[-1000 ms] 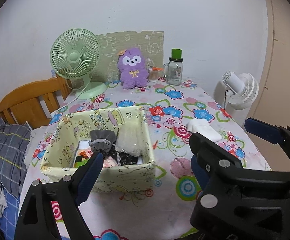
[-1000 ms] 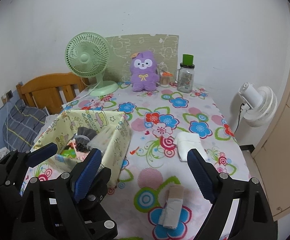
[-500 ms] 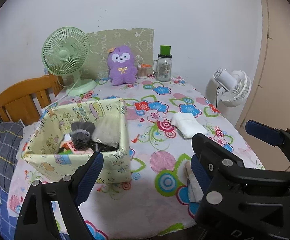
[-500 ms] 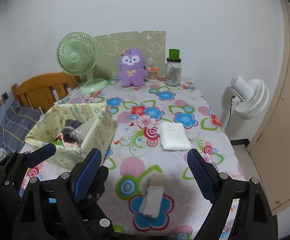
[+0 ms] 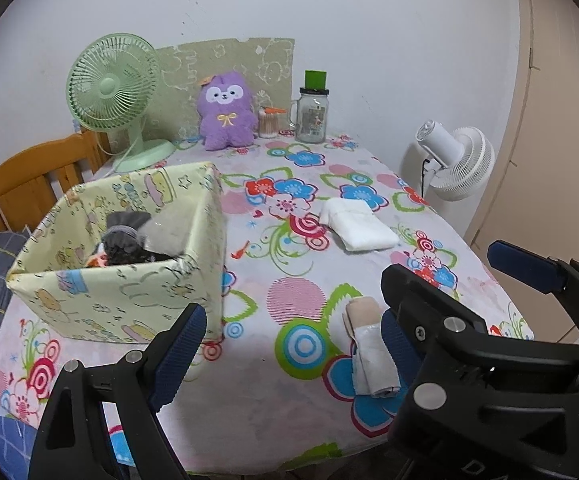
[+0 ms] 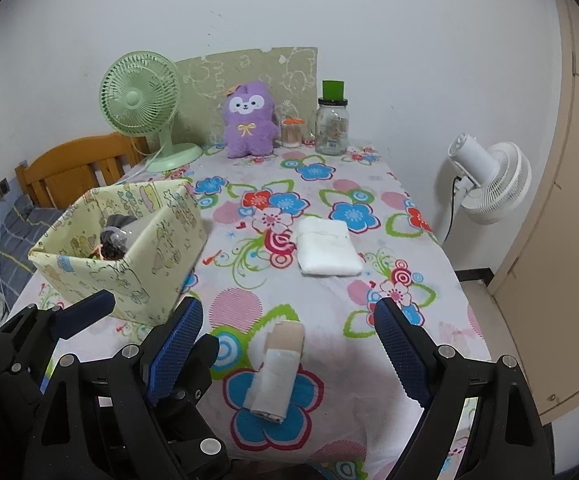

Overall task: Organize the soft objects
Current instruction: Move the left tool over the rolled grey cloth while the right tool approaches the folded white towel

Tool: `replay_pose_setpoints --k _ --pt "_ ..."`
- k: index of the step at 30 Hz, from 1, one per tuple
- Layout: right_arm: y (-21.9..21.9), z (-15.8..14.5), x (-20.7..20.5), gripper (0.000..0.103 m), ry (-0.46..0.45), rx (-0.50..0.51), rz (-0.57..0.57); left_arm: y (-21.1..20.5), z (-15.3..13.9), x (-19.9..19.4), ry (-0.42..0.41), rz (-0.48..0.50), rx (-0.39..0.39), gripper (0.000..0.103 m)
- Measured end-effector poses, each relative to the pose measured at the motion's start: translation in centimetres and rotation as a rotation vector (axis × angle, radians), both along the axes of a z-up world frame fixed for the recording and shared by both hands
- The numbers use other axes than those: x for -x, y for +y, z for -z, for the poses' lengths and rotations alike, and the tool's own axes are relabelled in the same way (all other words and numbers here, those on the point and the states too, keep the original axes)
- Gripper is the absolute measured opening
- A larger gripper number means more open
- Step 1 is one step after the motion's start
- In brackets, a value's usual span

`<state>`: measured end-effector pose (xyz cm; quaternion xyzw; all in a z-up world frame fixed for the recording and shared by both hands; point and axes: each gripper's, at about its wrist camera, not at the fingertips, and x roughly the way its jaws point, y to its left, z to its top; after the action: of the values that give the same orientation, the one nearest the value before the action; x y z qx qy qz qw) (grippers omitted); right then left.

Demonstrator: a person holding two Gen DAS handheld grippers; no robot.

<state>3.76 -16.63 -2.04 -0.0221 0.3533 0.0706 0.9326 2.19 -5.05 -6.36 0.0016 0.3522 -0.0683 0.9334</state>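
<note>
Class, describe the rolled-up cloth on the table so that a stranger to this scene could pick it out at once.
Start at the flowered tablecloth and look to its near edge, in front of the open right gripper. There lies the rolled cloth, on a blue flower. Unlike the flat, folded white towel farther back, it is a narrow roll, beige at one end and pale grey at the other.

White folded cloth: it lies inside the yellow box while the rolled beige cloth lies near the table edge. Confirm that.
Not quite. The white folded cloth lies on the table, outside the yellow box; the right wrist view shows it. The rolled beige cloth does lie near the table edge.
</note>
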Motion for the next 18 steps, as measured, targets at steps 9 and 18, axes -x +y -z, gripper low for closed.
replay_pose_setpoints --k 9,18 --pt "-1.4 2.1 -0.9 0.090 0.018 0.009 0.032 -1.5 2.4 -1.2 0.052 0.031 0.019 0.090" --pt "-2.9 3.6 -1.8 0.090 -0.011 0.030 0.080 -2.5 4.3 -2.8 0.076 0.023 0.017 0.088"
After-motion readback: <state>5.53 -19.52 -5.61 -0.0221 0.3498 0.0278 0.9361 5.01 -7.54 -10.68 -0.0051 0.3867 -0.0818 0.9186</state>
